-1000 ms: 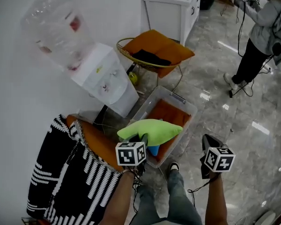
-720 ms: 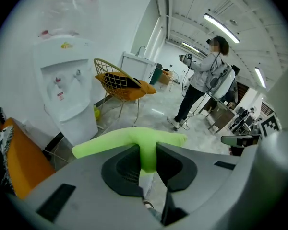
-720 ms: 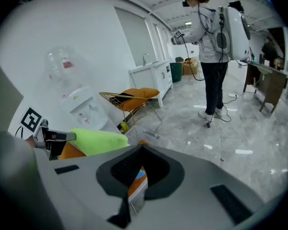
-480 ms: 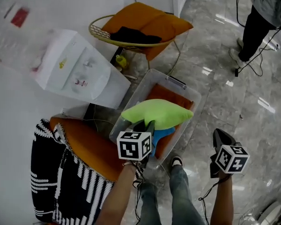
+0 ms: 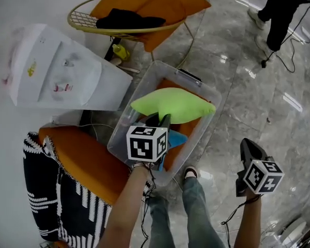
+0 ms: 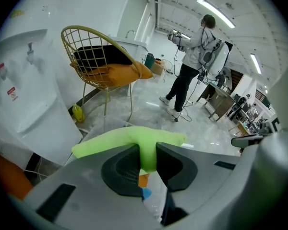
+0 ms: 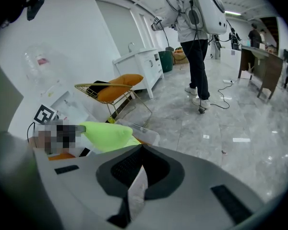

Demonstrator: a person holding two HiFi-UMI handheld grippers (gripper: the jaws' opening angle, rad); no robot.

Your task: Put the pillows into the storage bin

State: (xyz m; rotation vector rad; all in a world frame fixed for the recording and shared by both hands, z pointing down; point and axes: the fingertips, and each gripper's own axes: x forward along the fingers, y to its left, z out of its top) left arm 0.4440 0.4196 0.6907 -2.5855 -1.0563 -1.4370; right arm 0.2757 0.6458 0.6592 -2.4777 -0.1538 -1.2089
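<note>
We see little of the inside of the storage bin [image 5: 200,138]: the green pillow [image 5: 173,103] covers most of the orange cushion [image 5: 188,125] below it. The left gripper [image 5: 163,120] and its marker cube hide nearly all of a blue thing [image 5: 176,137], and we cannot tell what it is. The bystander [image 5: 279,6] is cut off at the top edge, legs only.

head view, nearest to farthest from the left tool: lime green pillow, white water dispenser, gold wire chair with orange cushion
1. Lime green pillow, clamped in the left tool.
2. White water dispenser, to its left.
3. Gold wire chair with orange cushion, farthest, at the top.
</note>
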